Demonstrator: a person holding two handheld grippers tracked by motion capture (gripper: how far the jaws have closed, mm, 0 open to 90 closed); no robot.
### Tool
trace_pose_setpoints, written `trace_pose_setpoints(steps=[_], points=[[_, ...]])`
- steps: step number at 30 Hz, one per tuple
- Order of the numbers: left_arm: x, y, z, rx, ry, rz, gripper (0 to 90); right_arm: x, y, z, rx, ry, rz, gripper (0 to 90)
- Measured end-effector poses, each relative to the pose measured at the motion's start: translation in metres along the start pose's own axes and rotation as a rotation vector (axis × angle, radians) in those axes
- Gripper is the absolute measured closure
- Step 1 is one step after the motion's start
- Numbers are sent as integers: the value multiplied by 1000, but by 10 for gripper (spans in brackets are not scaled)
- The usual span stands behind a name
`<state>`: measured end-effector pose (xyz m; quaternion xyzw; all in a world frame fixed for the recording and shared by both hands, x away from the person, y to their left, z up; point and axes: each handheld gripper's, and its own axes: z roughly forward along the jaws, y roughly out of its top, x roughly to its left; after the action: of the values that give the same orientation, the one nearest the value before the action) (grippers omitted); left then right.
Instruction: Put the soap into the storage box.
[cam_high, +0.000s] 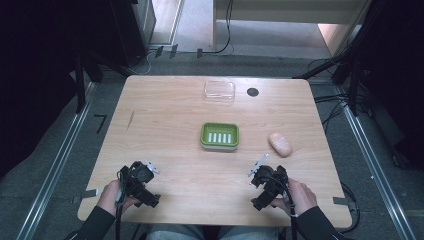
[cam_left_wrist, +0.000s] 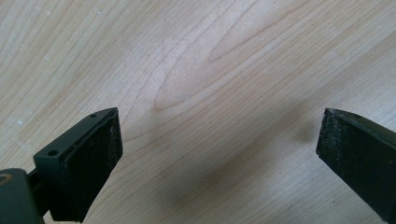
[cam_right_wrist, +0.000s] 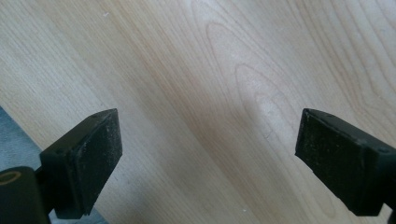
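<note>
Both tools sat spread and empty near the table's front edge, left tool and right tool, green tray mid-table holding white slats, soap just right, clear lid near the back edge.

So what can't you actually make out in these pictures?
- High view: the pale strips in the green dish are too small to identify.
- High view: whether the clear box holds anything; it's see-through and far off.
- High view: the dark round spot is too small to name.
</note>
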<state>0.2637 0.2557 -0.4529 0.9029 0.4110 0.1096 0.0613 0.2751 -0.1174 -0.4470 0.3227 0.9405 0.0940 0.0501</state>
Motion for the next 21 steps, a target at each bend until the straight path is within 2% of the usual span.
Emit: trace_pose_setpoints(steps=[10, 14, 16, 21], points=[[-2, 1, -1, 9, 4, 0, 8, 1, 0, 1, 6, -19, -13, 79], [0, -1, 0, 32, 8, -10, 8, 1, 2, 0, -4, -20, -12, 79], [1, -2, 0, 32, 15, -24, 8, 1, 3, -1, -6, -16, -11, 79], [2, -1, -1, 32, 18, -23, 8, -2, 2, -1, -6, -27, -12, 79]])
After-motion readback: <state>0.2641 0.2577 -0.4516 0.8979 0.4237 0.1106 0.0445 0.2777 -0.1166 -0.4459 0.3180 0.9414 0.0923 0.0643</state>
